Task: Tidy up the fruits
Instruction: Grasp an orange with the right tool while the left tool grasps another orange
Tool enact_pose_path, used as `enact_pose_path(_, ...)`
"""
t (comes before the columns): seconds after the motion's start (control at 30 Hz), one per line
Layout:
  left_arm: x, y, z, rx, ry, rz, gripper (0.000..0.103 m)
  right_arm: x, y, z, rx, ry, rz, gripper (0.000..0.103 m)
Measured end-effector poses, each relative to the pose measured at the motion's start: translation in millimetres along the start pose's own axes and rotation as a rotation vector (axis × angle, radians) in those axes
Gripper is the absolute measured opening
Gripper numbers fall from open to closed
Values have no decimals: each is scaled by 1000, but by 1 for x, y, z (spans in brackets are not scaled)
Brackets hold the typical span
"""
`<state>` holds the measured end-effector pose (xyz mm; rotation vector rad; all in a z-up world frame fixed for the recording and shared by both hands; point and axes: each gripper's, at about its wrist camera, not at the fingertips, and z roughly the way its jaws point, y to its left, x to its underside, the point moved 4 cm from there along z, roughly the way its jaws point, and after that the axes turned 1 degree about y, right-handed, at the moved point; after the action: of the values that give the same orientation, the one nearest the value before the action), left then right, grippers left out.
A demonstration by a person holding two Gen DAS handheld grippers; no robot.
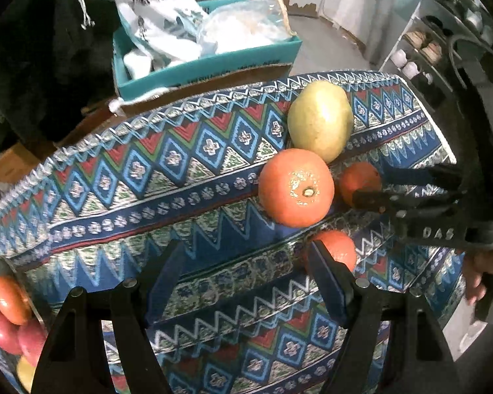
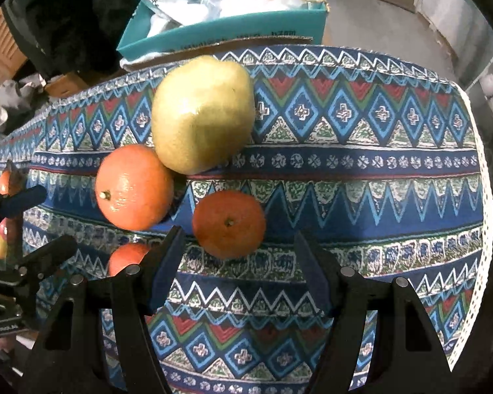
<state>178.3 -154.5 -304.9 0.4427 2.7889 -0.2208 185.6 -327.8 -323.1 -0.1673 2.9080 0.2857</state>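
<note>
- My left tongs (image 1: 246,279) hang spread over the patterned tablecloth (image 1: 187,177), nothing between the jaws; a small orange (image 1: 337,249) peeks out just behind the right-hand jaw.
- My right tongs (image 2: 240,262) are spread too and pinch nothing; the mid-sized orange (image 2: 229,223) sits just beyond their tips, roughly between them.
- The big orange (image 2: 134,187), stem showing, lies left of the mid-sized orange and a little farther back.
- The yellow-green pear (image 2: 203,115) rests behind the big orange, touching it.
- Far left of the big orange, at the cloth's edge, more fruit (image 1: 10,298) sits clustered: an orange one and reddish ones.
- Beyond the pear, off the cloth, stands a teal box (image 1: 210,62) stuffed with white cloth and plastic bags.
</note>
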Motion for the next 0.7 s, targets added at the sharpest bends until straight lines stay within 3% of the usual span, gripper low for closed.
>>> enact_pose_path(0.27, -10, -10, 11, 31, 8, -2, 78, -1, 3, 16, -36, 10, -14, 50)
enact_pose_path(0.4, -16, -19, 17, 59, 20, 11, 82, -3, 6, 17, -31, 0, -26, 49)
enact_pose_path(0.7, -25, -26, 36, 66, 42, 0, 82, -8, -20, -10, 91, -78, 27, 48)
